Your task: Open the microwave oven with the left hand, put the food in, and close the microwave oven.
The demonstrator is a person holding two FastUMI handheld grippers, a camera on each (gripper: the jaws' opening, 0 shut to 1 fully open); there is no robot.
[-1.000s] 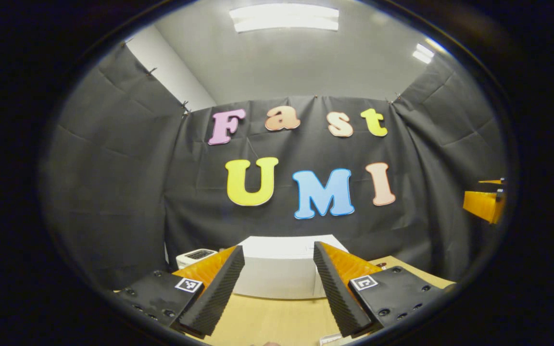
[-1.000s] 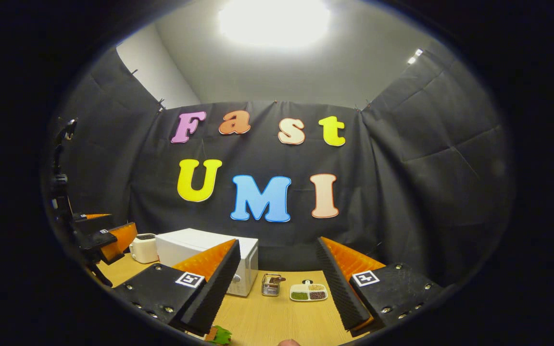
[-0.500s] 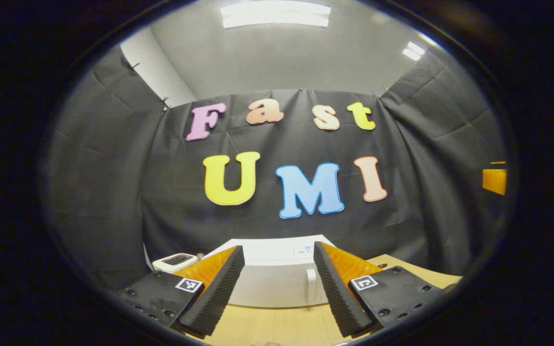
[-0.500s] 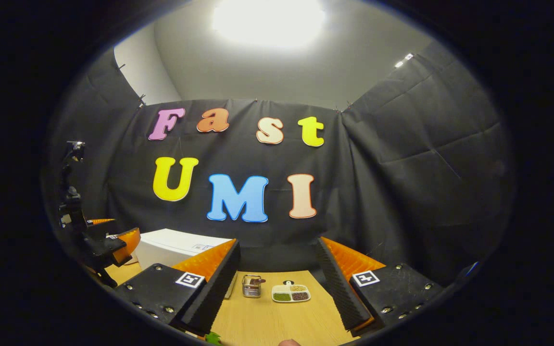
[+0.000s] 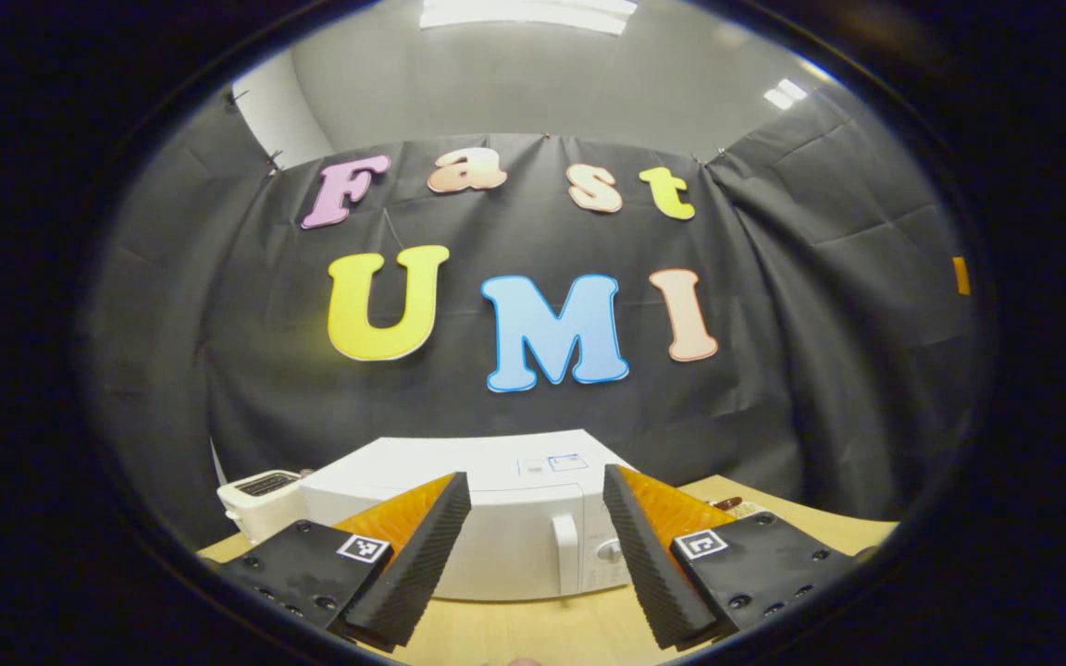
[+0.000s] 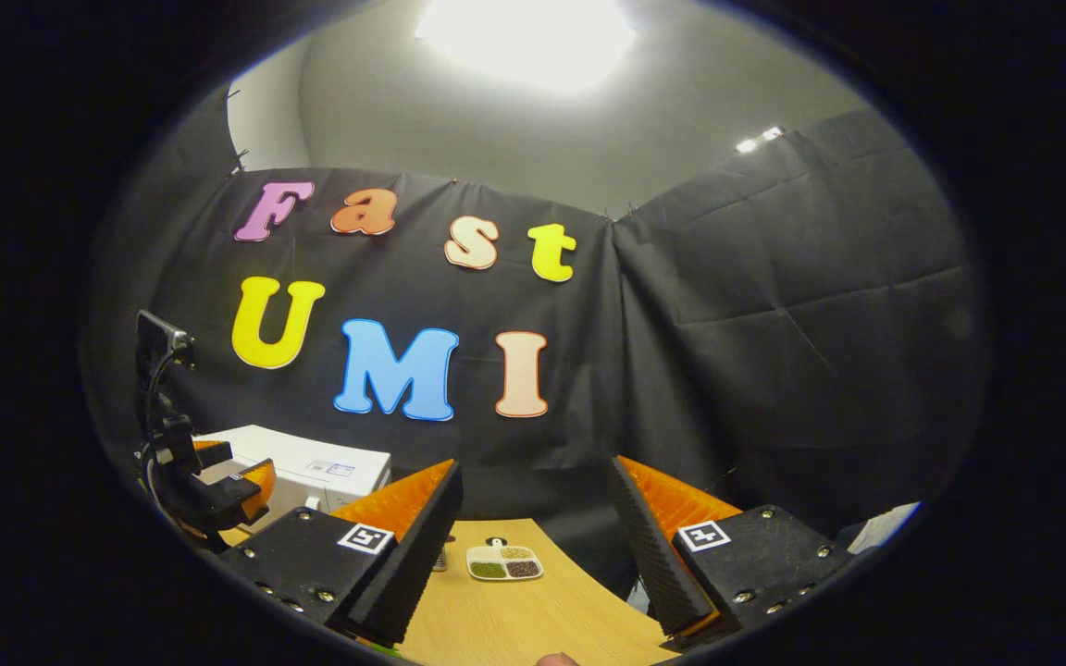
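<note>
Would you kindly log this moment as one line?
phase: approach | left tongs: open, facing white microwave oven | door: closed | right tongs: open, empty

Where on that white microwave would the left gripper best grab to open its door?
Probably the upright handle on the microwave front, beside the knob. Come straight from the front with the left gripper, one of its open fingers either side of the bar.

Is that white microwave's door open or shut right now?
Shut. In the left gripper view the microwave shows a flat, closed front, its door handle flush and untouched; the left gripper is open, short of it.
</note>
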